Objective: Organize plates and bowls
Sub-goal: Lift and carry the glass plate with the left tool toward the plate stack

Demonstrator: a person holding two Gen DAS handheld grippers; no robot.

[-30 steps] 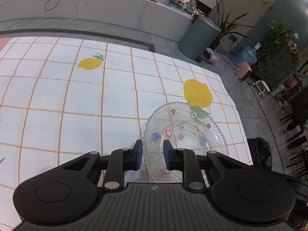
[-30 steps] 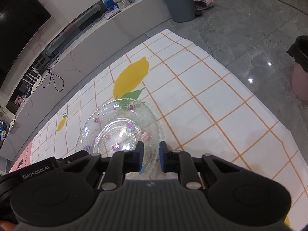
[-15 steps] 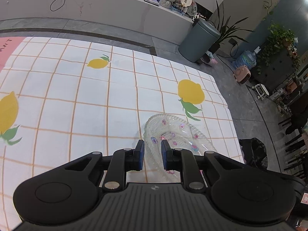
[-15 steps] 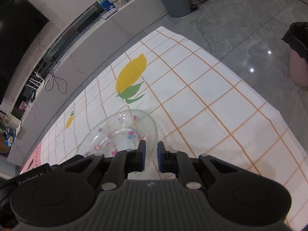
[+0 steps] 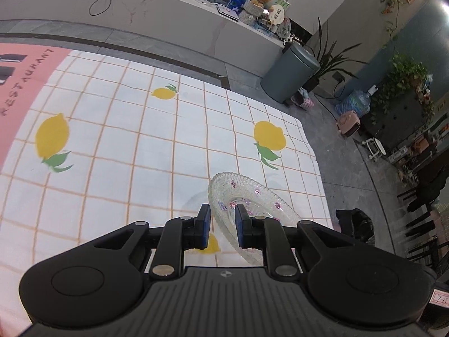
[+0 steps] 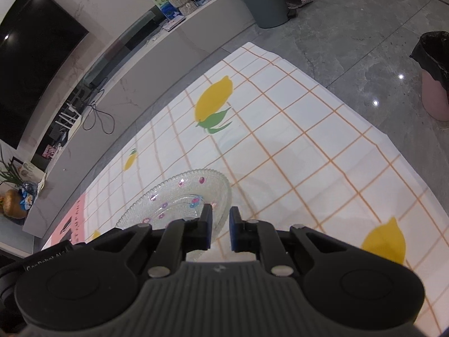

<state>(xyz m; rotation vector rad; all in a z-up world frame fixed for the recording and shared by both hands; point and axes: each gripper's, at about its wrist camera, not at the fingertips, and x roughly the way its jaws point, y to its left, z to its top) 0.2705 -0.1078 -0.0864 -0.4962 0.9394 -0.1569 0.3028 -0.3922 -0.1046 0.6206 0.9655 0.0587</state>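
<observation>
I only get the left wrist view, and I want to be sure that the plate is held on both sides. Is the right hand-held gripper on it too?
Observer: Yes. The right wrist view shows the right hand-held gripper shut on the plate, with the rim between its fingers.
Operator: Is the plate off the cloth on that side?
Observer: It looks so. The plate throws a shadow on the cloth past its far rim.
Operator: Is anything in the way there?
Observer: On the cloth I see only lemon prints. A pink bin stands on the floor beyond the cloth's edge.
</observation>
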